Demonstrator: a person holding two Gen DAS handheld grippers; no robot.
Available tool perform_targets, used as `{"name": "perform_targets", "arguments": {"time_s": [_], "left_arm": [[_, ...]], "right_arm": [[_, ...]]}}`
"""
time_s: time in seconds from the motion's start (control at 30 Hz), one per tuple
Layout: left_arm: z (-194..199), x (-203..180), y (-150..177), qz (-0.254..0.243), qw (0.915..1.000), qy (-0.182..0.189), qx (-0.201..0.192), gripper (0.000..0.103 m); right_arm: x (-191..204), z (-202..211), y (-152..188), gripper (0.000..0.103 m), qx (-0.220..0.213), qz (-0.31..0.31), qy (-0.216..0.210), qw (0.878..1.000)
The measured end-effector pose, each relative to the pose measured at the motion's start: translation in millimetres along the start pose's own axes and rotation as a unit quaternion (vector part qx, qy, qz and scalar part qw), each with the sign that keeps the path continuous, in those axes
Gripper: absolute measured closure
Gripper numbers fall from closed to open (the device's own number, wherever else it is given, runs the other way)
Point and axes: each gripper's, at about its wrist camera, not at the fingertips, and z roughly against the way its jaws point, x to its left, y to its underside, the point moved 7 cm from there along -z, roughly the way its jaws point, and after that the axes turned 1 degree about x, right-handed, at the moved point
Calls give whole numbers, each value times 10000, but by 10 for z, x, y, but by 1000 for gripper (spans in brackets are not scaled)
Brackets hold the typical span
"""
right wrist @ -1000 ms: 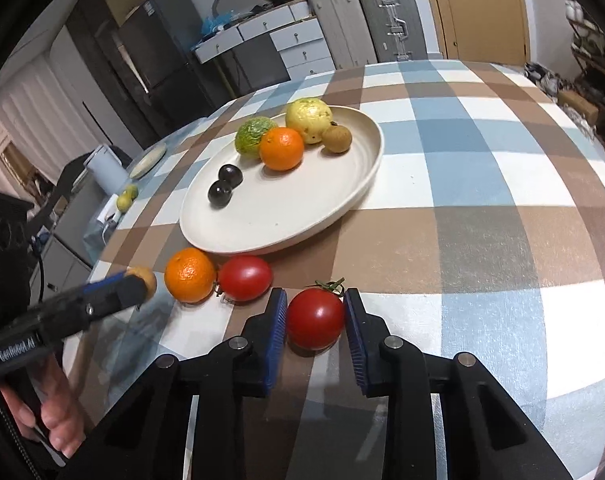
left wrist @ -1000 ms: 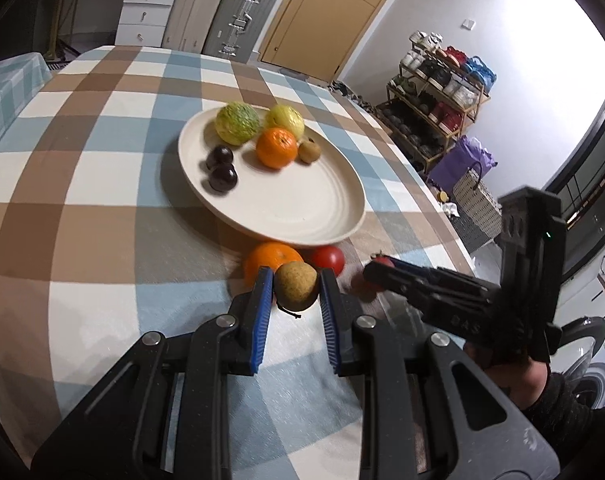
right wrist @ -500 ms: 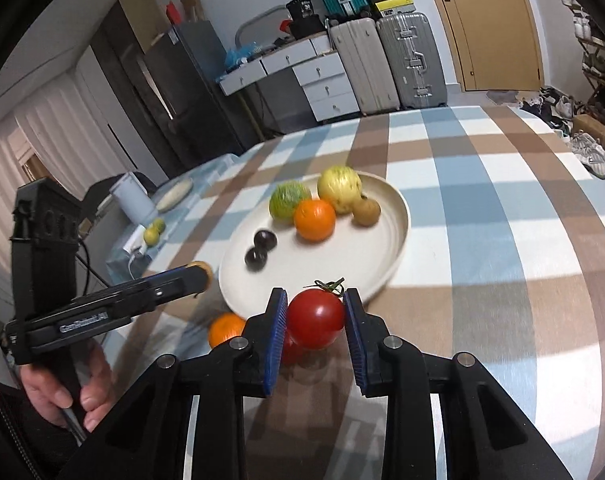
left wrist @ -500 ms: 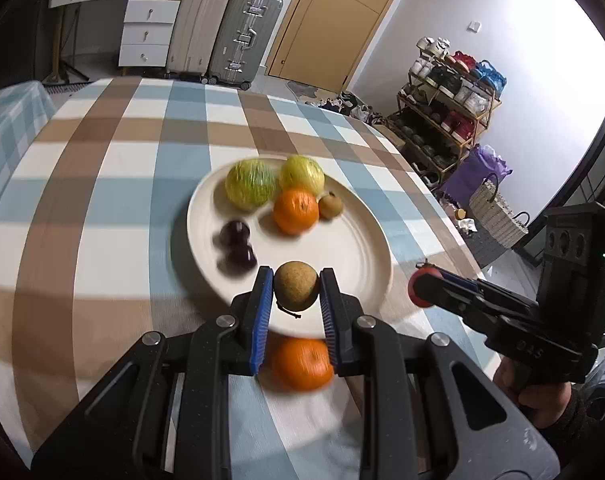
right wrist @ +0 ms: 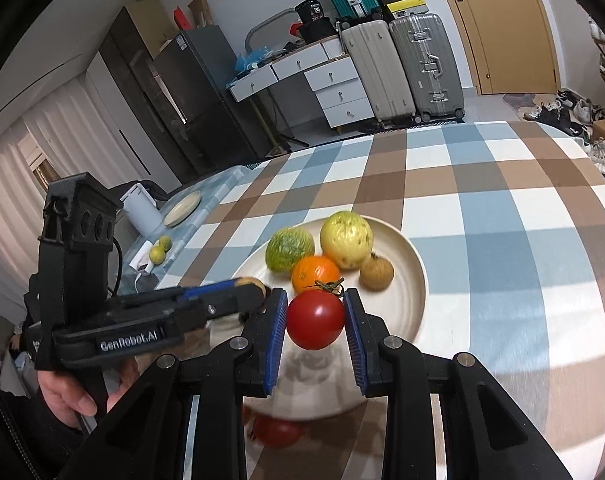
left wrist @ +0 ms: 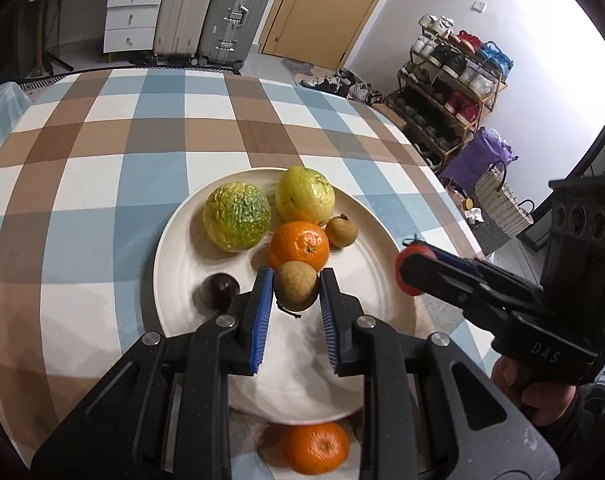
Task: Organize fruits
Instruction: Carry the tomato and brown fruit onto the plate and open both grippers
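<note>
My left gripper (left wrist: 295, 292) is shut on a small brown fruit (left wrist: 295, 289) and hangs over the white plate (left wrist: 174, 240). On the plate lie a green-yellow fruit (left wrist: 237, 216), a yellow fruit (left wrist: 305, 196), an orange (left wrist: 299, 245), a second small brown fruit (left wrist: 341, 232) and a dark plum (left wrist: 219, 291). My right gripper (right wrist: 314, 318) is shut on a red tomato (right wrist: 315, 319) above the plate's near part (right wrist: 416, 280). In the left wrist view it comes in from the right, tomato (left wrist: 408, 270) at its tip. Another orange (left wrist: 314, 446) and another tomato (right wrist: 276, 432) lie on the cloth before the plate.
The plate stands on a table under a blue, brown and white checked cloth (left wrist: 102, 160). To the left stands a side table with a small plate (right wrist: 182, 208) and two limes (right wrist: 160, 249). Suitcases (right wrist: 402, 68), drawers and a shoe rack (left wrist: 454, 92) line the room.
Both grippers have lifted off the cloth and moved forward over the plate with their fruits. The orange and the other tomato stayed behind, now below the plate's near rim.
</note>
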Motion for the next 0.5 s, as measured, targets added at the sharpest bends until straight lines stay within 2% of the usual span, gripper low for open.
{"name": "perform_targets", "arguments": {"time_s": [0.2, 0.5], "left_arm": [[-176, 48, 14, -28, 9997, -24, 241, 82], [-289, 110, 70, 22, 9996, -5, 298, 82]], "right_arm": [[-133, -246, -68, 74, 180, -73, -4, 9998], [-230, -442, -23, 74, 361, -134, 27, 9993]]}}
